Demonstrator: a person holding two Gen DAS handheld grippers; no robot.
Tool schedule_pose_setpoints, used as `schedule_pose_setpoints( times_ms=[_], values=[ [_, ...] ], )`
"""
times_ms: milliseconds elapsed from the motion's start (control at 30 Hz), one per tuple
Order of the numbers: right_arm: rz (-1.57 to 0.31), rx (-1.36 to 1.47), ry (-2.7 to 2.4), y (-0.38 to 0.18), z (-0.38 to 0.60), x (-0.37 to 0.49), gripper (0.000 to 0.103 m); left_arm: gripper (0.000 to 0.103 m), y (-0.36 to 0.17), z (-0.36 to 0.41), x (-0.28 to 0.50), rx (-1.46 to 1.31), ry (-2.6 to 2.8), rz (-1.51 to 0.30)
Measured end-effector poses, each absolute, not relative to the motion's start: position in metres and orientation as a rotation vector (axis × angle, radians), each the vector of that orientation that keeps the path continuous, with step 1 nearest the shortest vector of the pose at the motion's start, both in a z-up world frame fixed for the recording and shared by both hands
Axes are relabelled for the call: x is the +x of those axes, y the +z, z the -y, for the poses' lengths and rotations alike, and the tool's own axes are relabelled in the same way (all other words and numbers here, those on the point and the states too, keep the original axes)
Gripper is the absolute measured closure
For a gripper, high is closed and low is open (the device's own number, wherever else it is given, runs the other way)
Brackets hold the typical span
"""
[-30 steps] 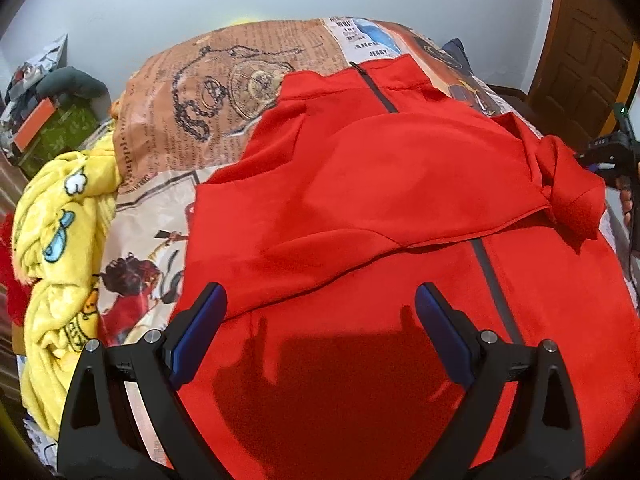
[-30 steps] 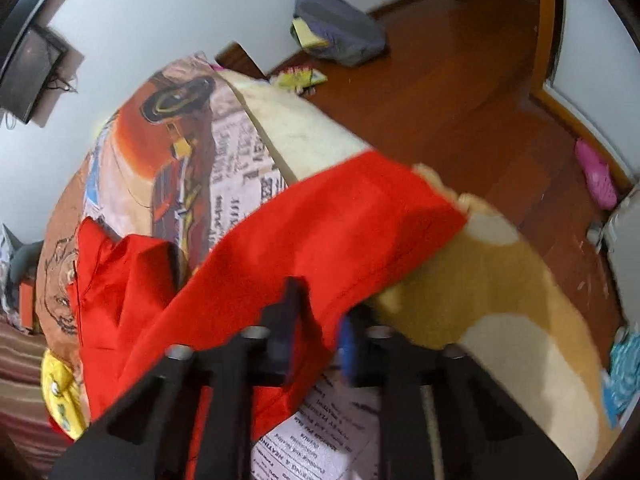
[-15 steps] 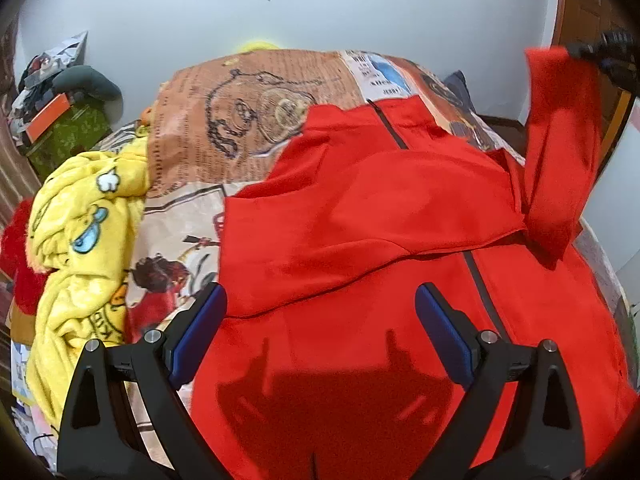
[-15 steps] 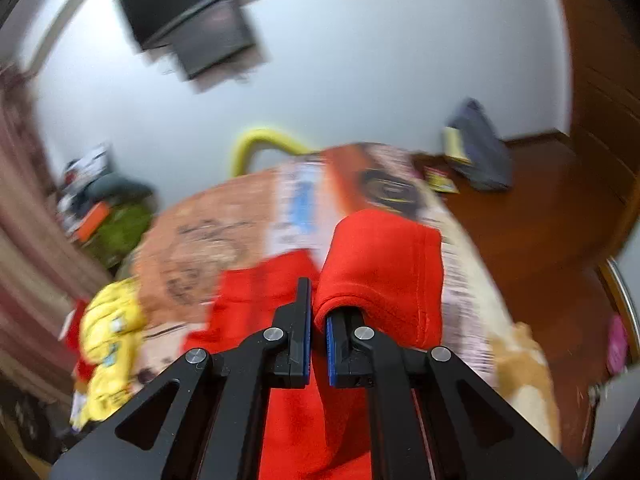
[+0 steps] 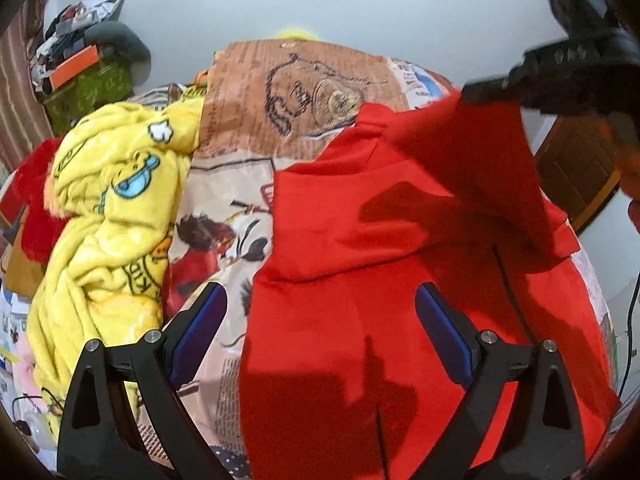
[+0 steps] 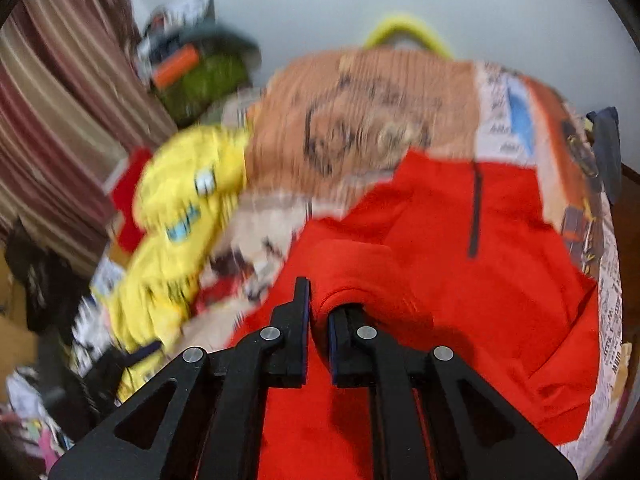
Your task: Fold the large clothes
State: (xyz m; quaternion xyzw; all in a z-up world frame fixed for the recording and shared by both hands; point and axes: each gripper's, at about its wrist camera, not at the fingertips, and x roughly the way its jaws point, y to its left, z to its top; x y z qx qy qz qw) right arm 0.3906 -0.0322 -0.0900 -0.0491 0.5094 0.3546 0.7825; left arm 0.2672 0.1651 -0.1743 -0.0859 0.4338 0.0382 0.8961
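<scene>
A large red zip jacket (image 5: 384, 264) lies spread on the bed, one sleeve folded across its chest. My left gripper (image 5: 320, 332) is open and empty, hovering over the jacket's lower left part. My right gripper (image 6: 319, 304) is shut on the jacket's other sleeve (image 6: 352, 268) and holds it up over the jacket body (image 6: 500, 264). In the left wrist view the right gripper (image 5: 504, 84) shows at the upper right with the lifted sleeve (image 5: 480, 152) hanging from it.
The bed has a printed cartoon cover (image 5: 304, 92). A crumpled yellow blanket (image 5: 104, 216) lies on the bed's left side. Cluttered boxes and bags (image 5: 88, 64) stand by the left wall. A wooden door (image 5: 576, 172) is at the right.
My right gripper has carried the sleeve up from the bed's right edge and leftwards over the jacket. My left gripper stayed open and drifted left.
</scene>
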Motion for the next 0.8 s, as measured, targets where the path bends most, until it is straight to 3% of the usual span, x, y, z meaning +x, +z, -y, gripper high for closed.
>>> schedule_pose_setpoints(
  times_ms=[133,200,267,467,800],
  values=[
    [-1.107,-0.122,0.735,-0.099,0.047,0.387,0.089,0.007,-0.184,-0.168,0.268,-0.198,0.076,-0.926],
    [-1.112,-0.114,0.703,-0.097,0.062,0.390,0.073,0.007,-0.189,-0.167,0.271,-0.230,0.060,-0.939],
    [-1.094,-0.104,0.671,-0.091,0.080,0.393,0.063,0.007,-0.192,-0.166,0.276,-0.253,0.048,-0.948],
    [-0.975,-0.052,0.562,-0.065,0.157,0.390,0.047,0.007,-0.203,-0.147,0.300,-0.352,-0.039,-0.990],
    [-1.048,-0.109,0.330,-0.122,0.257,0.390,0.045,0.007,-0.200,-0.111,0.373,-0.387,-0.087,-1.028]
  ],
)
